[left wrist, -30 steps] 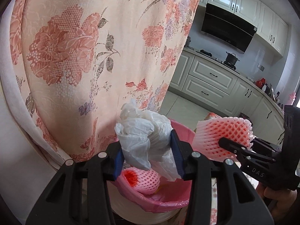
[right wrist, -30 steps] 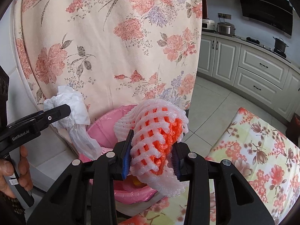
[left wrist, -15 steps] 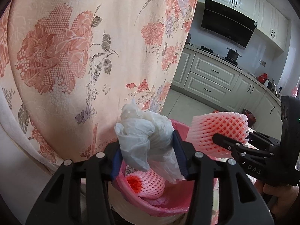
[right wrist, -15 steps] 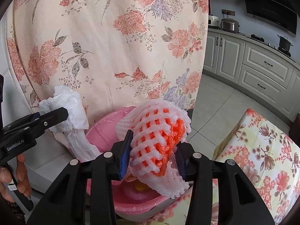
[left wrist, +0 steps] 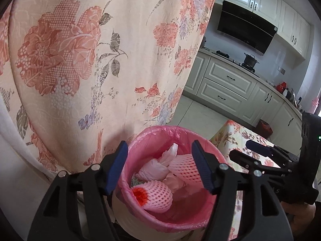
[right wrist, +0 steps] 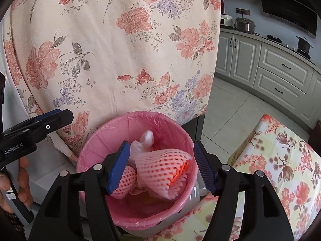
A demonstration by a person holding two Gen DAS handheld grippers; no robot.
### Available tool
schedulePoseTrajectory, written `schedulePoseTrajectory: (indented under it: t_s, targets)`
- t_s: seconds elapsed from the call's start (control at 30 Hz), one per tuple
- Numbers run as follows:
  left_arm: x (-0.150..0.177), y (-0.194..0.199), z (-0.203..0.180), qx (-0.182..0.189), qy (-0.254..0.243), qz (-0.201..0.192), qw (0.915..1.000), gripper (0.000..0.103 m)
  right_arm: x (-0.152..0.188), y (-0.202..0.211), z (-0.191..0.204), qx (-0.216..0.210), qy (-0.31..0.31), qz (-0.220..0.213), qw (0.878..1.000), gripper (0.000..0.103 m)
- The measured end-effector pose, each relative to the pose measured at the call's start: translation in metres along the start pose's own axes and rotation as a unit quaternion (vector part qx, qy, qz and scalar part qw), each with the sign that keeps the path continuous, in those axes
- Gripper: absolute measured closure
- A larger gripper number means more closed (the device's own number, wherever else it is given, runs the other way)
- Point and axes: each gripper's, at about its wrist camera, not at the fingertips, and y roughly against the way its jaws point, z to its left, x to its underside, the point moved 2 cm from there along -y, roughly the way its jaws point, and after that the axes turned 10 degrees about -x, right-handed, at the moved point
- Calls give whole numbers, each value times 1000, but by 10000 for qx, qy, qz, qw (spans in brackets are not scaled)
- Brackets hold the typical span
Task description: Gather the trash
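A bin with a pink liner (left wrist: 146, 138) (right wrist: 104, 140) stands below both grippers. Inside lie a pink foam fruit net (left wrist: 158, 192), a second foam net (left wrist: 184, 169) (right wrist: 164, 164) and a crumpled white plastic bag (left wrist: 168, 152) (right wrist: 146, 136). My left gripper (left wrist: 160, 166) is open and empty just above the bin's near rim. My right gripper (right wrist: 162, 164) is open and empty over the bin, with the dropped net between its fingers. Each gripper shows in the other's view, the right one (left wrist: 258, 152) at the right and the left one (right wrist: 46, 120) at the left.
A floral cloth (left wrist: 90, 60) (right wrist: 120, 50) hangs right behind the bin. A table with a floral cover (right wrist: 280, 160) (left wrist: 236, 134) lies to the right. Kitchen cabinets (left wrist: 230, 84) and a tiled floor (right wrist: 230, 104) are beyond.
Both grippers opened. The white plastic bag fell from the left one and the foam net from the right one into the bin.
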Motion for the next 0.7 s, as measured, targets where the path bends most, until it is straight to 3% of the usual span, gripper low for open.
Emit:
schedulePoseTrajectory:
  t_s: [0.1,0.17,0.5,0.7]
  targets:
    - [6,10,-2,66,43,-25,10000,34,6,12,-1,58,-15,-96,9999,32]
    - [8,17,-2,106,106,-32,9999,26,11,22,-2,149,22,-170,9997,31]
    - [37,53,-7,86,82,72,9999,6,49,67,-1,261,-102,-404,9988,19]
    - [61,70,-5,-85,71,131,9999,5,69,87,7,251,-157,-485,9984,18]
